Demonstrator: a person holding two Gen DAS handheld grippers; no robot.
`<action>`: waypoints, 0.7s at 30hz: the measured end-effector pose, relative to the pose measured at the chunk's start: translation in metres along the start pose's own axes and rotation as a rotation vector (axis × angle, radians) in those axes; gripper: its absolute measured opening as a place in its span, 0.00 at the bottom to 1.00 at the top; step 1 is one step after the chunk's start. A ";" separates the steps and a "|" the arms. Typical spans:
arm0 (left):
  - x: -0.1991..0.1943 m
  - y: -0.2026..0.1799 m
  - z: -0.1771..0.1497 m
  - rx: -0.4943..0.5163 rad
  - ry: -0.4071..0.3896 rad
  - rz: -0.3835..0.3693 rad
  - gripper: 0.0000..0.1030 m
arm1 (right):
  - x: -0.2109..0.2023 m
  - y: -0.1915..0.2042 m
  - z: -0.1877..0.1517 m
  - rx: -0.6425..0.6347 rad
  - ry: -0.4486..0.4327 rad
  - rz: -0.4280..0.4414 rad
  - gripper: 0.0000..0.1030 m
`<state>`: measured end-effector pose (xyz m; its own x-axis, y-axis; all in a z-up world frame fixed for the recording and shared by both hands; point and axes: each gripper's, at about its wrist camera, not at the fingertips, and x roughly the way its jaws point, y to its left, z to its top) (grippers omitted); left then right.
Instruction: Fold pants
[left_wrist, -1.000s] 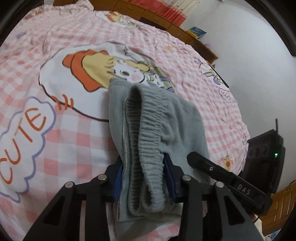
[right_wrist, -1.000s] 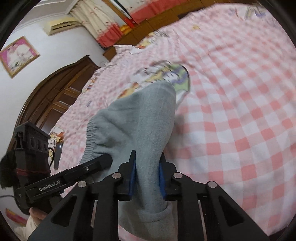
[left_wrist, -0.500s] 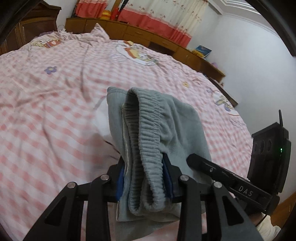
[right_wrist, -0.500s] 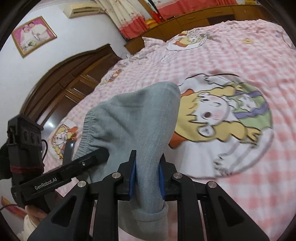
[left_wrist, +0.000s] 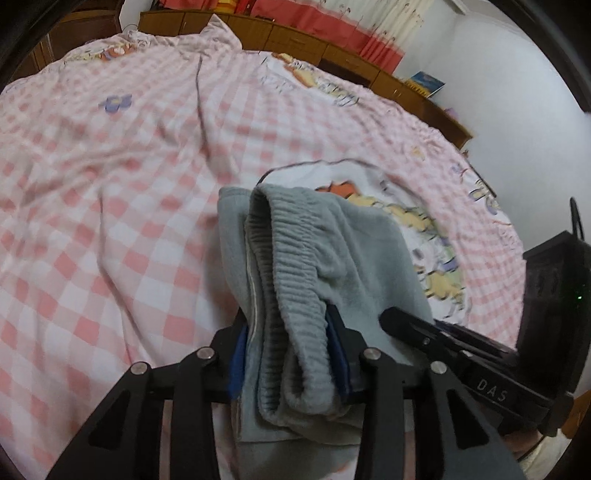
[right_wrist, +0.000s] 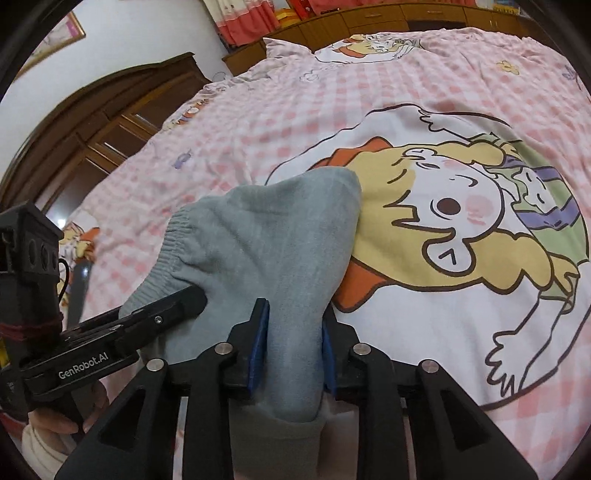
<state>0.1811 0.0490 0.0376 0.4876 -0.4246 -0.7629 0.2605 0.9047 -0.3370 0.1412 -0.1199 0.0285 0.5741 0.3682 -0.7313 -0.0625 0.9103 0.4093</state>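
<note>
We take the bed (left_wrist: 122, 206) w/ its pink-and-white checked cover as landmark. Cover carries a large cartoon-girl print (right_wrist: 454, 229) & a small purple flower motif (left_wrist: 117, 102). Beyond the bed's far edge: low wooden cabinets (left_wrist: 295, 40), red-and-cream curtains (left_wrist: 332, 26) above them. To one side of the bed we see a dark arched wooden wardrobe (right_wrist: 110, 122); above it a white wall w/ framed picture (right_wrist: 66, 37). Opposite side: plain white wall (left_wrist: 517, 122).
</note>
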 end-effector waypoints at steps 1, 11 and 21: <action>0.004 0.003 -0.001 -0.002 -0.001 0.007 0.44 | 0.001 0.000 0.000 -0.004 -0.001 -0.003 0.26; 0.006 0.007 -0.001 0.009 0.001 0.028 0.58 | 0.002 0.002 0.001 0.000 -0.011 -0.012 0.31; -0.029 0.006 -0.001 0.020 -0.006 0.074 0.60 | -0.030 0.012 0.004 -0.003 -0.023 -0.052 0.32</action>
<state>0.1680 0.0669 0.0572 0.5108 -0.3570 -0.7821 0.2405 0.9327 -0.2687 0.1262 -0.1206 0.0578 0.5956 0.3162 -0.7384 -0.0350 0.9286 0.3695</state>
